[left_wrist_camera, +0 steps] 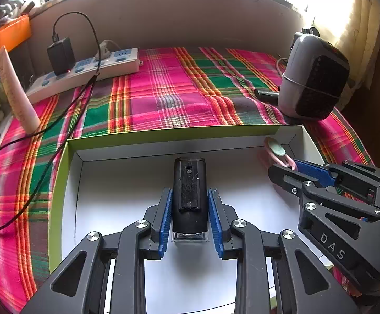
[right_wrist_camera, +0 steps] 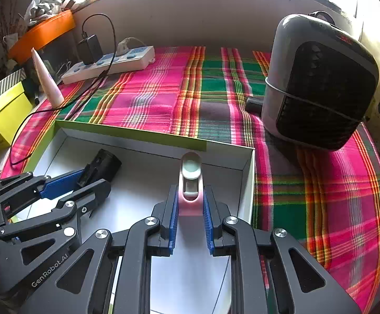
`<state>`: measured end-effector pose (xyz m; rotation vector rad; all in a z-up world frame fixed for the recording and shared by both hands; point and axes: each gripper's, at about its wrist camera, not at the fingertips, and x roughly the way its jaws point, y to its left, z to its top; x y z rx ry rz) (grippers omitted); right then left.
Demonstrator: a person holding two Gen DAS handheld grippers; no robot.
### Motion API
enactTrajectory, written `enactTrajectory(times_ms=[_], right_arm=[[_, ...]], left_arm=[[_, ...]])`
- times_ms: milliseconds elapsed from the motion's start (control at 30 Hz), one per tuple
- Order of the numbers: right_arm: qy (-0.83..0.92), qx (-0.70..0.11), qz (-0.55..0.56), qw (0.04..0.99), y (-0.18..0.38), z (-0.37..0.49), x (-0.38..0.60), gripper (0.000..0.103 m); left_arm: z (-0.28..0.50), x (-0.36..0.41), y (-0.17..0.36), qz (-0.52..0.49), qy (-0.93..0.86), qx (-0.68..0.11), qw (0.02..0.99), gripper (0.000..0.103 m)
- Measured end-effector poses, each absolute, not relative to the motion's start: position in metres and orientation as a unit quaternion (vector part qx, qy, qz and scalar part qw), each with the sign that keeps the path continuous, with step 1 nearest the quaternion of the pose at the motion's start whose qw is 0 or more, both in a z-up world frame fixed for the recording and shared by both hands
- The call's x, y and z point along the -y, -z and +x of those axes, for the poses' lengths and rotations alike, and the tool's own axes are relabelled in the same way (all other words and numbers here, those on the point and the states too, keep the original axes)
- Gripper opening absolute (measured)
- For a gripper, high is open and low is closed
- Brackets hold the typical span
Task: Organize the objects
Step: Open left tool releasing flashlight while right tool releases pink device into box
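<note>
I have both tools over the white box (left_wrist_camera: 66,172) with the green rim. My left gripper (left_wrist_camera: 190,218) is clamped on a black cylinder (left_wrist_camera: 189,196) with a clear end, near the box's middle. My right gripper (right_wrist_camera: 190,217) pinches a pink clip (right_wrist_camera: 190,180) by the far right corner. Only the right view shows the yellow box (right_wrist_camera: 4,120) — left of the white one.
</note>
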<state>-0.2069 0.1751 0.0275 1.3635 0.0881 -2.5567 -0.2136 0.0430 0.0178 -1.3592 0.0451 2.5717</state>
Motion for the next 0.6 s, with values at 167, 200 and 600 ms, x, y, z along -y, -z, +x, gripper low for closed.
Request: enactTrajectory(times_ms=[167,200,600], right_arm=[[0.875,-0.028,0.467,0.121,-0.028,-0.206,-0.175,0.018],[0.875,-0.029,0.467,0.121,-0.028,-0.205,-0.175,0.019],[0.887,-0.002,0.441,0.134,-0.053,-0.18,-0.188,0.042]], left_arm=[[-0.213,-0.042,-0.018,-0.464,-0.878,-0.011,0.117,0.026],[-0.212,-0.042,-0.019,-0.463,-0.878,-0.01,0.117,0.026],[-0.184,-0.018,-0.042,-0.435,-0.893,0.001,0.115,0.037]])
